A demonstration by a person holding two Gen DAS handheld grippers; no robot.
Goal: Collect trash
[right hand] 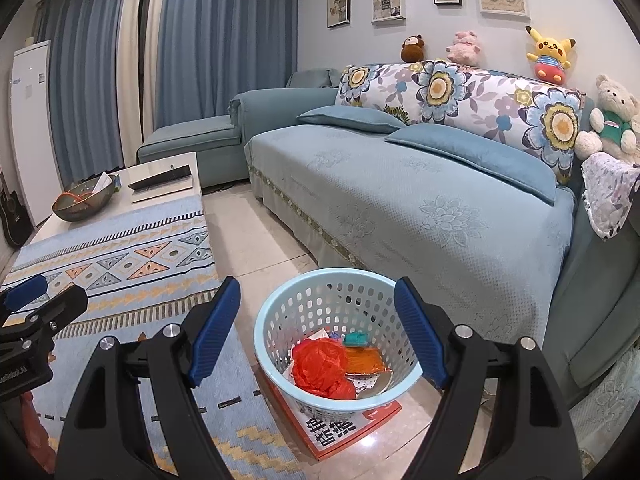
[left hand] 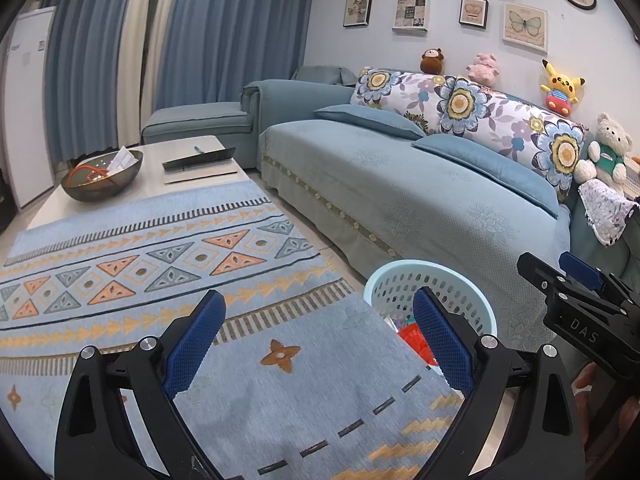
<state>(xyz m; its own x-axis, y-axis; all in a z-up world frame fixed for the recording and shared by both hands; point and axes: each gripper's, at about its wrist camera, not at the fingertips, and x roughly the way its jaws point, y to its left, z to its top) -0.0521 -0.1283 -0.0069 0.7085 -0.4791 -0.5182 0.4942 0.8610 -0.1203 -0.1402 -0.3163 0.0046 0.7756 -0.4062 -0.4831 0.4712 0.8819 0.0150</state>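
Room: I look into a living room with a long blue sofa [right hand: 400, 184] along the wall, soft toys on its back and blue curtains behind.
Table: a low table [left hand: 160, 184] under a patterned blue cloth [left hand: 168, 264] stands to my left; its far, bare end carries a dark bowl [left hand: 102, 176] and a flat dark tray.
Basket: a pale blue holed basket [right hand: 320, 280] sits on the tiled floor between table and sofa, on top of a red and white printed board [right hand: 344, 428].
Trash: inside the basket I see a crumpled red bag [right hand: 320, 364], an orange wrapper [right hand: 362, 360] and a few small scraps.
Right gripper [right hand: 316, 328]: its blue jaws stand wide apart, holding nothing, with the basket seen between them.
Left gripper [left hand: 318, 344]: its jaws are also wide apart and hold nothing, above the cloth, the basket just to its right.
Progress: I judge the collecting well along; no loose trash shows on the cloth, floor or sofa.
Left to do: possibly the paper in the bowl; I cannot tell whether it counts as trash.
Hidden: the basket bottom under the red bag, the floor beneath the table, and the scraps are too small to name.
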